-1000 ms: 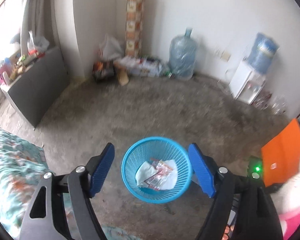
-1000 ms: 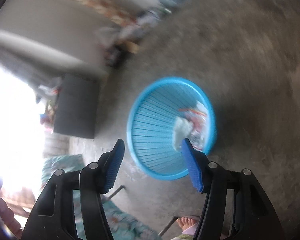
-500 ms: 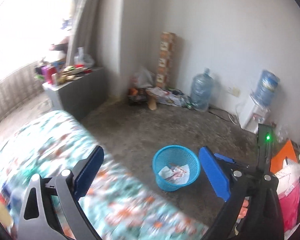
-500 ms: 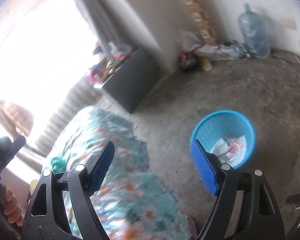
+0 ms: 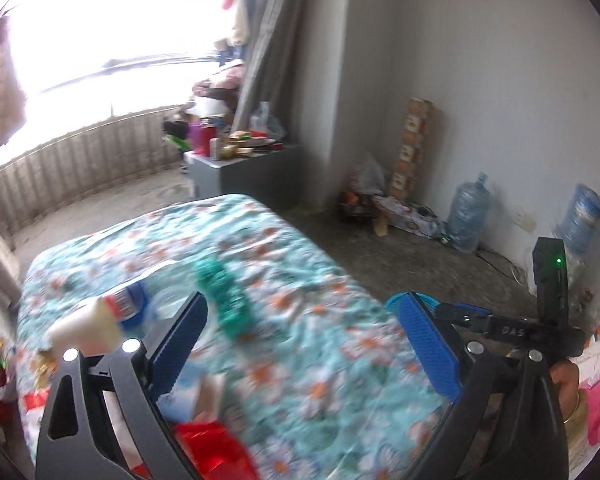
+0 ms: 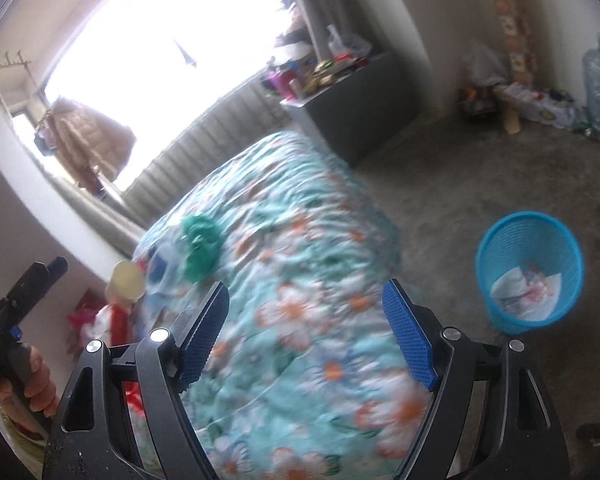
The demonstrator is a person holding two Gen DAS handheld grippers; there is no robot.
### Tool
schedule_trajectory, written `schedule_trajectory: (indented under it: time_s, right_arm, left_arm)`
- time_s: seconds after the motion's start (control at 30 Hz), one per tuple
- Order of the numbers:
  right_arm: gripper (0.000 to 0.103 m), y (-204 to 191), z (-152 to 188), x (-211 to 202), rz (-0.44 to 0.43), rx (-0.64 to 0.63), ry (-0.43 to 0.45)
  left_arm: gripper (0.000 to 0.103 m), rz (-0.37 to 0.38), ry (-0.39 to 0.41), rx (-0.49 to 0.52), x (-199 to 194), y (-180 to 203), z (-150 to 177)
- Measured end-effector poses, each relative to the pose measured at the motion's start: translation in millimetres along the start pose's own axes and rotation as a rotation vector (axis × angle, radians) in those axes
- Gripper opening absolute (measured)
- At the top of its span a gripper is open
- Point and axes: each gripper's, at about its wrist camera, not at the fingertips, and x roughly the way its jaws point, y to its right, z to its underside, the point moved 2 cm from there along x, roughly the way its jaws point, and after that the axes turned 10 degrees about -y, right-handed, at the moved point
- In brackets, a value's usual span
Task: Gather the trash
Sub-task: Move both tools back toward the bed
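Both tongs [image 5: 304,344] [image 6: 306,334] held wide open, empty, over the floral bed [image 6: 300,240].
Round blue mesh bin [image 6: 530,272] stands upright on rough floor, crumpled paper [image 6: 512,286] inside.

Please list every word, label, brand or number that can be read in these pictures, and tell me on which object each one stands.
"DAS": faint letters on the black body of the right gripper, seen from the left wrist view; the reading is uncertain.
Label on the bottle lying on the bed: red and blue bands, too blurred to read.
Tall printed carton against the wall: pattern only, nothing readable.
Water jug: no readable label.
Blue basket: the wrappers inside are too small to read.
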Motion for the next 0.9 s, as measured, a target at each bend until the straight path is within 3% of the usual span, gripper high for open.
schedule_trajectory:
  time_s: [0.3, 0.43, 0.73, 0.9]
  right_arm:
    - [0.075, -42.7, 17.9, 40.8, -0.176, -0.013, -0.168]
    - [0.074, -59.2, 26.6, 55.1, -0.238, -0.016, -0.229]
    - [0.065, -86.3, 38.7, 84.7, -0.298, -0.012, -0.336]
    - [0.061, -95.6, 41.5, 99.8, -0.296, -0.006, -0.375]
  left_arm:
    - [0.094, -0.086, 0.025, -0.114, -33.7, -59.2, 45.7]
    - [0.094, -0.066, 0.020, -0.127, -34.4, -68.0, 65.2]
    - [0.094, 0.012, -0.026, -0.095, -22.3, -44.6, 117.8]
    - [0.086, 0.005, -0.066, -0.116, -9.5, -41.2, 138.6]
